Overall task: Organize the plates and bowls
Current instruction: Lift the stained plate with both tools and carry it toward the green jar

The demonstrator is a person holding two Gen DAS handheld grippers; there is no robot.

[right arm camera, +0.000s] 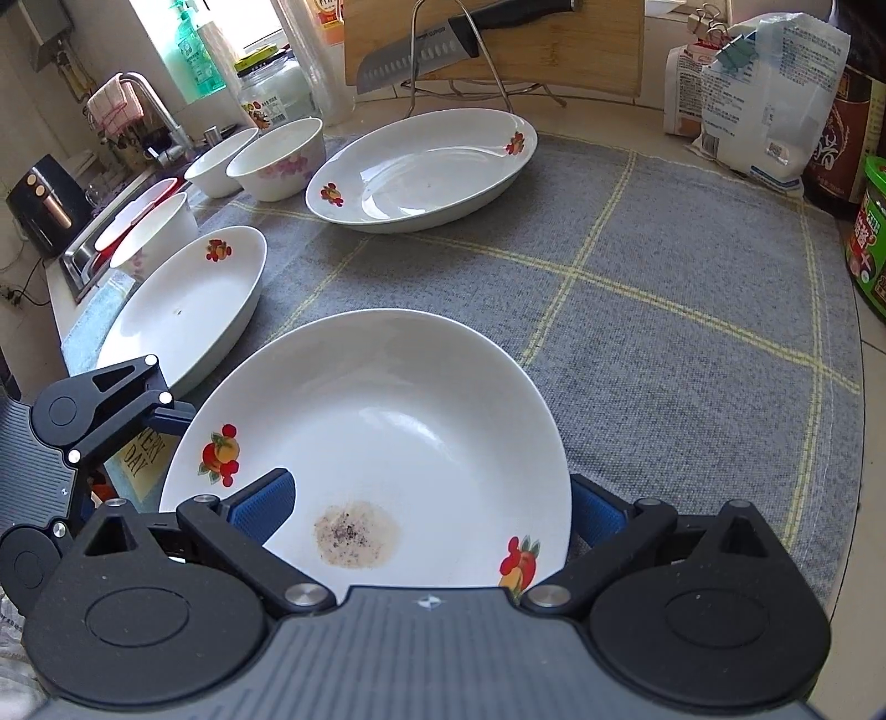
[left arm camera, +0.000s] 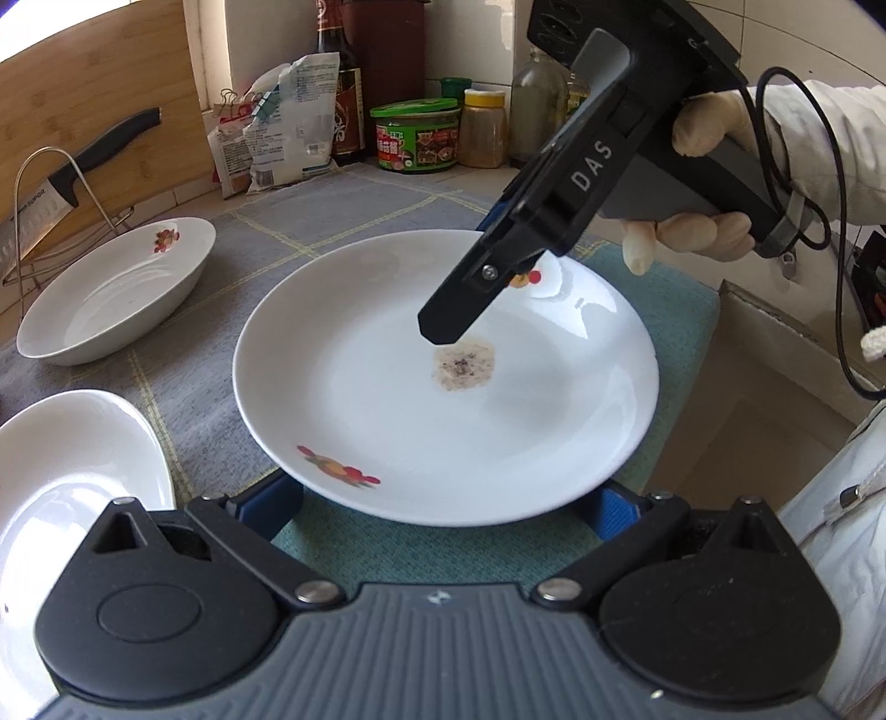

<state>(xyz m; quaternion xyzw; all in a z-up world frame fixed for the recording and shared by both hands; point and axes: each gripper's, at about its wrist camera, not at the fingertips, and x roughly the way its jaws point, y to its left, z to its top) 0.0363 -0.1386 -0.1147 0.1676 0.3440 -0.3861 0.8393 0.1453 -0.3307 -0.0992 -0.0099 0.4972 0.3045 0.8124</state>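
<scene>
- Grey cloth with yellow lines [right arm camera: 664, 310] covers most of your kitchen surface; at its near edge lies a green mat [left arm camera: 664, 310], and the plates and bowls stand on the cloth.
- At the far left in the right wrist view, you see a sink [right arm camera: 83, 260] and a tap with a rag over it [right arm camera: 119, 105]. Three white bowls [right arm camera: 277, 158] stand near the sink.
- Next to the right come two deep plates with fruit prints, one near the surface's edge [right arm camera: 183, 310] and one further back [right arm camera: 421, 171], well apart from each other.
- Behind the back plate a knife [right arm camera: 415, 52] rests on a wire rack, in front of a wooden board.
- In the middle, the dirty plate [left arm camera: 443, 382] has a brownish stain with dark specks [left arm camera: 464, 365] in its centre. It is over the green mat; whether it touches the mat I cannot tell.
- Your left claw [left arm camera: 443, 507] stands released, with one blue pad on each side of the plate's near rim.
- Your right claw [right arm camera: 426, 509] grasps the opposite rim of this plate: one pad lies on the inside, the other behind the rim.
- At the right, your gloved hand [left arm camera: 703, 183] holds the handle of the right claw.
- Far right, bags, bottles and a green jar [left arm camera: 418, 135] stand along the wall.
</scene>
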